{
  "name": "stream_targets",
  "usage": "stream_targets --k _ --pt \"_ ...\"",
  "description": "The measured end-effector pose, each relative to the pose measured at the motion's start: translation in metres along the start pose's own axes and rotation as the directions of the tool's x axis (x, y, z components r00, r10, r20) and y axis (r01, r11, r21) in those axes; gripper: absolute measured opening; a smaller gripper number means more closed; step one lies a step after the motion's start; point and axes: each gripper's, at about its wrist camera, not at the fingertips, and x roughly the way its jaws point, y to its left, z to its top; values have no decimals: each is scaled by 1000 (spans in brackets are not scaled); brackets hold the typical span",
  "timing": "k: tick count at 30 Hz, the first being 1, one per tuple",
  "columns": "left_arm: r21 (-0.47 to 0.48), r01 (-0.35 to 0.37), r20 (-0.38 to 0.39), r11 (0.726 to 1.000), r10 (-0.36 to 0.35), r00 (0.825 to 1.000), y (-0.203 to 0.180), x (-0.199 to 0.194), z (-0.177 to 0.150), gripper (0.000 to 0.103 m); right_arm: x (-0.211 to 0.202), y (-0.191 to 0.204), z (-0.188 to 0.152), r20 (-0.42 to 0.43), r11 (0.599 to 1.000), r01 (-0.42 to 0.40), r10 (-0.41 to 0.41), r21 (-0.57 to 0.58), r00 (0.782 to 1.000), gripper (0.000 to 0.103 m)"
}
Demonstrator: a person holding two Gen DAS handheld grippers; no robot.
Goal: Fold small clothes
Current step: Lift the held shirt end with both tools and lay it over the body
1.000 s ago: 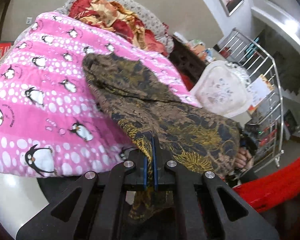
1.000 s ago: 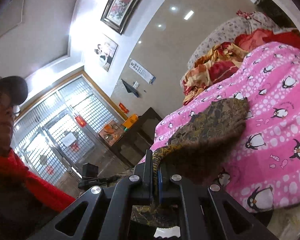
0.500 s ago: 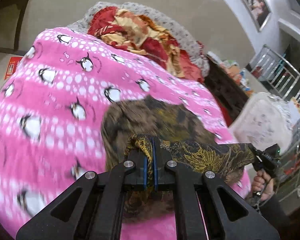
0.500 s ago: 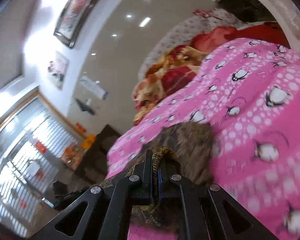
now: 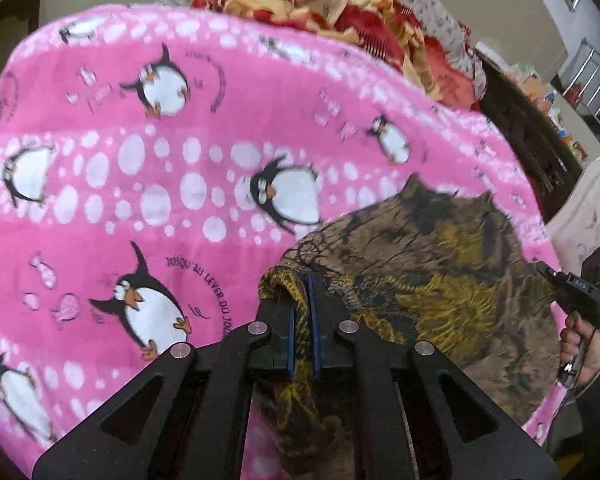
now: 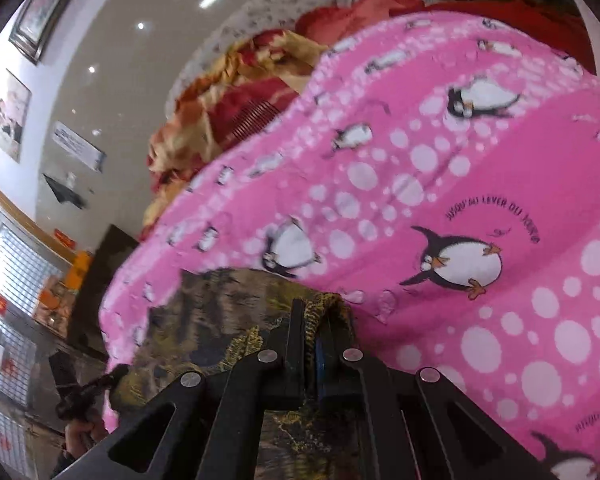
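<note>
Left wrist: left gripper [image 5: 303, 320] clamped on edge of brown-gold patterned garment [image 5: 440, 280]; garment lies doubled on pink penguin blanket [image 5: 140, 160], near its right edge.

Right wrist: right gripper [image 6: 314, 344] pinches other corner of same garment [image 6: 220, 320].

Judgement: first fold apparently laid; release, smoothing, further folds left.

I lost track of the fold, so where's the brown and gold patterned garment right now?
The brown and gold patterned garment lies on the pink penguin blanket, lower right in the left wrist view, pinched by the left gripper and right gripper.
</note>
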Motion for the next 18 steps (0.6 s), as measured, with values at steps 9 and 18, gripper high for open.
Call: stream_targets --k 9,18 --pt "18 22 -36 1000 -21 999 10 -27 7 32 -16 -24 -3 -38 995 -38 42 95 998 7" --pt "211 -21 145 977 -10 989 -71 -101 -46 67 -88 69 -33 24 948 52 -47 -313 999 9"
